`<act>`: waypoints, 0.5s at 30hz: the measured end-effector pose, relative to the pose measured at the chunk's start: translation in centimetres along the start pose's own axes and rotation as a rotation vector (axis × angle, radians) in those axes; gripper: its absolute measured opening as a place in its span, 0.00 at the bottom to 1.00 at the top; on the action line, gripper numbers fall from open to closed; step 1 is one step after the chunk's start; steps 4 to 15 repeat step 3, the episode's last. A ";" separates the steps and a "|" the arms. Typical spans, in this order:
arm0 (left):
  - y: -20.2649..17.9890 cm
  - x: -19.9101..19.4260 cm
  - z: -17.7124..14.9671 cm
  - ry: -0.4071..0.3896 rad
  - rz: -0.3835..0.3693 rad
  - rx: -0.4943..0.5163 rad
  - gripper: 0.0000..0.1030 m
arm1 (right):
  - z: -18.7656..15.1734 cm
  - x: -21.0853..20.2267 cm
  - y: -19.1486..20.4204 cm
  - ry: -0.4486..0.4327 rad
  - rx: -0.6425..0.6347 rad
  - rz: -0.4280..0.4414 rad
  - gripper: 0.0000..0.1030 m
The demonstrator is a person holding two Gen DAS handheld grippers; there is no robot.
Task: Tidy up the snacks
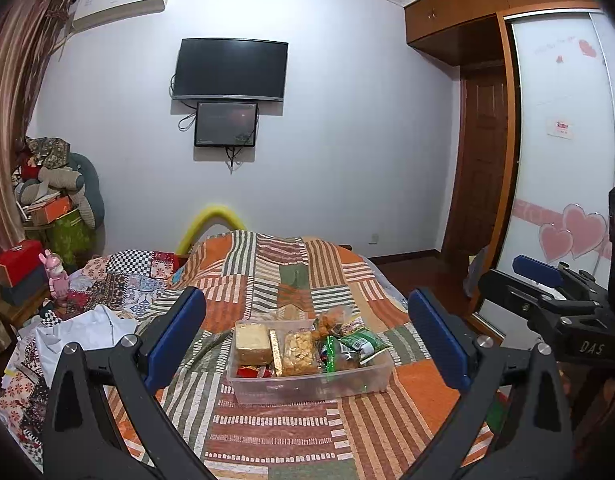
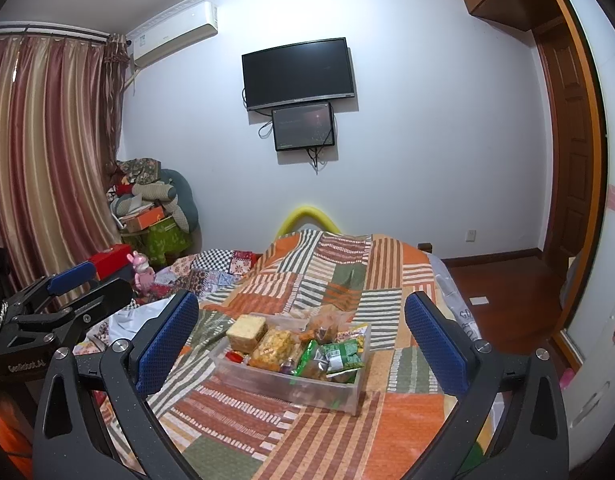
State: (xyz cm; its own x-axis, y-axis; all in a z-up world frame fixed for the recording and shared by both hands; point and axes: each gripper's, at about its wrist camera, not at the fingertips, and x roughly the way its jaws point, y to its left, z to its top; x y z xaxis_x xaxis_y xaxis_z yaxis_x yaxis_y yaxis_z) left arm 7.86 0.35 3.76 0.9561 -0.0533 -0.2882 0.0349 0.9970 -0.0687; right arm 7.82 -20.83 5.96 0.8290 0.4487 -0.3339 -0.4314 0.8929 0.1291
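A clear plastic bin [image 1: 307,387] sits on the patchwork bedspread [image 1: 291,280] and holds snack packs: a pale wrapped cake [image 1: 252,344], a bag of yellow crackers [image 1: 299,354], green packets [image 1: 357,346] and small red ones. The bin also shows in the right wrist view [image 2: 283,390]. My left gripper [image 1: 307,340] is open and empty, held back from the bin. My right gripper [image 2: 303,340] is open and empty, also short of the bin. Each gripper shows at the edge of the other's view.
White cloth [image 1: 87,332] and patterned quilts lie on the bed's left side. A pink bunny toy [image 1: 57,280], red box [image 1: 17,260] and piled cushions stand at the left. A wardrobe with sliding door [image 1: 563,140] is on the right.
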 end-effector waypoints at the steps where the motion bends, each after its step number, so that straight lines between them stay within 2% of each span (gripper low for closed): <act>1: -0.1 0.0 -0.1 0.001 0.000 0.001 1.00 | 0.0 0.0 0.0 0.001 0.001 -0.001 1.00; 15: -0.1 0.0 -0.1 0.001 -0.001 0.000 1.00 | -0.1 0.1 0.0 0.003 0.001 -0.001 1.00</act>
